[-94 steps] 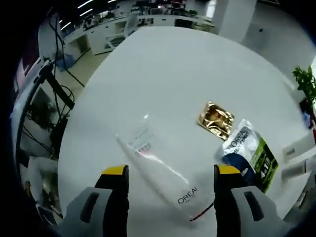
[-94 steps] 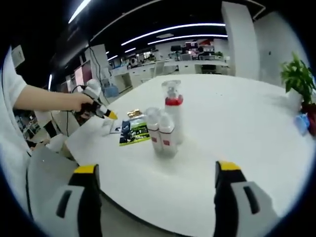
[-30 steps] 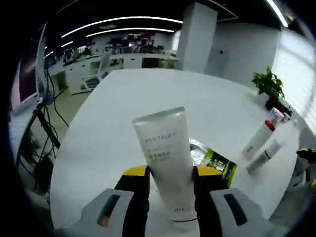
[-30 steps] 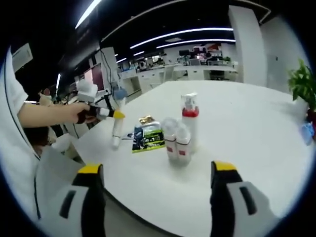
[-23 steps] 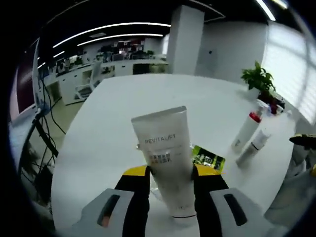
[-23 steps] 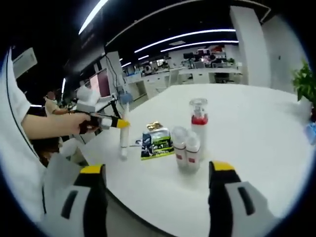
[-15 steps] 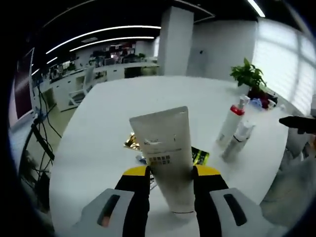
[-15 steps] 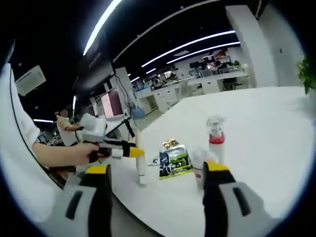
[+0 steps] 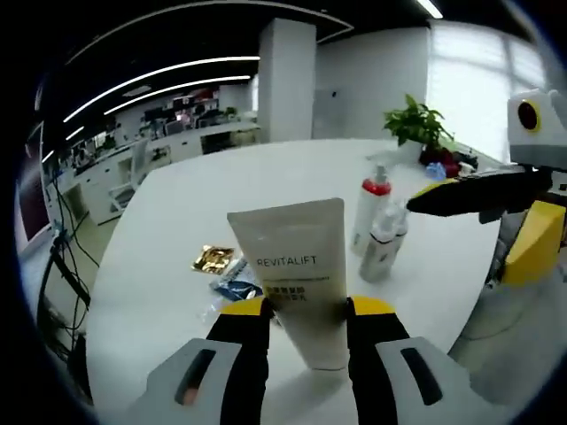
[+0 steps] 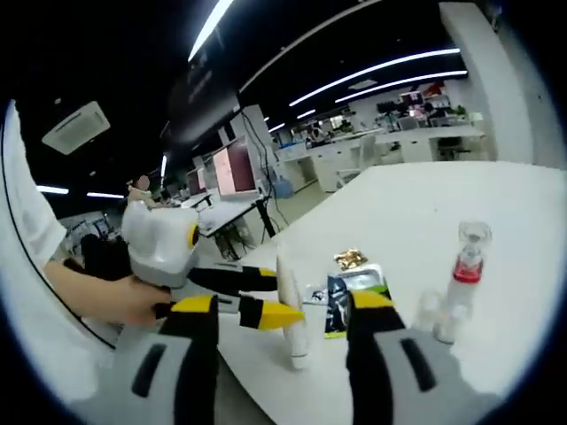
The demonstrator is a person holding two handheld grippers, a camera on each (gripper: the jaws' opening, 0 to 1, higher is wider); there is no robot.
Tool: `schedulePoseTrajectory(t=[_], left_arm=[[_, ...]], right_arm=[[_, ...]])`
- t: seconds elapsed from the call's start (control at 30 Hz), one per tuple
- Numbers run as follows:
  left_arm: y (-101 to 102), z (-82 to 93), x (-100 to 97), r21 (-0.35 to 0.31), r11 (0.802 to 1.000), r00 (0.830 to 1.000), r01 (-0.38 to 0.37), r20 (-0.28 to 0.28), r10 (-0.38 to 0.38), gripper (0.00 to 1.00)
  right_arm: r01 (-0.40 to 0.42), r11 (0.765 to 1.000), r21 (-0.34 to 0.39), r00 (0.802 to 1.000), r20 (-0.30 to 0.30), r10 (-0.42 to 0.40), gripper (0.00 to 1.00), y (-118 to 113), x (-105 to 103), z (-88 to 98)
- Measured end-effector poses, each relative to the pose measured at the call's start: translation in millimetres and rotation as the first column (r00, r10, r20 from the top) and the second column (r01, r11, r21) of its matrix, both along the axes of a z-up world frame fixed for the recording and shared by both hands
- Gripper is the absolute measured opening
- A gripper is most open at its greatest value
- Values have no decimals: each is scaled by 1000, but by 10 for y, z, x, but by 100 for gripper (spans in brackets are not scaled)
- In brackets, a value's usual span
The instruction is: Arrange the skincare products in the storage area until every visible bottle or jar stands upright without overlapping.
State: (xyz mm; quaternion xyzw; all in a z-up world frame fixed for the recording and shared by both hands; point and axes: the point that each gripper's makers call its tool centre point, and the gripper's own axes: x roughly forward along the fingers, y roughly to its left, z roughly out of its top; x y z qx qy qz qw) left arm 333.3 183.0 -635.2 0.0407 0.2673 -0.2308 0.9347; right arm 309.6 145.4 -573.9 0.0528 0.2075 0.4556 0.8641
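REVITALIFT tube (image 9: 297,270), translucent white, held cap-down and upright, clamped low on its body between the yellow-tipped jaws of the left hand-held gripper (image 9: 306,312); cap end at or just above the white counter (image 9: 159,266), contact hard to judge through the fisheye. In the right gripper view, same tube (image 10: 291,314) standing at the near edge of the counter, the left hand-held gripper (image 10: 275,312) pinching it from 9 o'clock, a hand (image 10: 115,301) behind.

Step in hand, by judgement: standing the tube on its cap, not yet released.

Outward from the tube: at 10 o'clock in the left gripper view, a gold sachet (image 9: 213,258) lying flat, and beside it a dark blue sachet (image 9: 237,289), partly hidden behind the tube. At 2 o'clock, a red-collared pump bottle (image 9: 370,211) upright, with two smaller clear bottles (image 9: 383,248) upright just beside it, close together, possibly touching. Potted plant (image 9: 420,128) farther off at 1 o'clock.

Right hand-held gripper (image 10: 282,310) spread wide, holding nothing, hovering short of the counter; also seen entering the left gripper view from 3 o'clock (image 9: 474,197).

Next move, likely: settle the cap flat, check the tube is plumb, then part the jaws slowly and draw straight back, since a tall tube on a narrow cap may tip. Keep it apart from the bottle cluster and off the sachets.
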Motion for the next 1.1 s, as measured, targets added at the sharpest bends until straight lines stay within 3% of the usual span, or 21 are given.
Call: schedulePoseTrajectory(t=[0.37,0.57,0.7,0.9,1.0,1.1], left_arm=[[-244,107,-142,77,993,994,87,58,-91,31],[-429,197,-214,84,987,986,139,79,-146,31],[-490,216,-240,83,984,983,159,81,-166,31],[-527,221,-278,91,979,978,183,80,-190,31],[-556,236,-295,89,976,975,199,85,-207,31],[-602,266,-307,86,971,969,222,95,-230,32]], right_arm=[[-28,998,-52,999,-23,26,38,141,5,-78],[-3,998,-70,998,-57,-1,34,89,-10,-148],[19,997,-78,998,-58,-23,25,26,-6,-158],[79,995,-62,995,-58,-83,13,-109,13,-140],[101,995,-12,991,-88,-101,12,-147,16,-127],[104,995,-9,993,-64,-104,11,-187,-11,-90]])
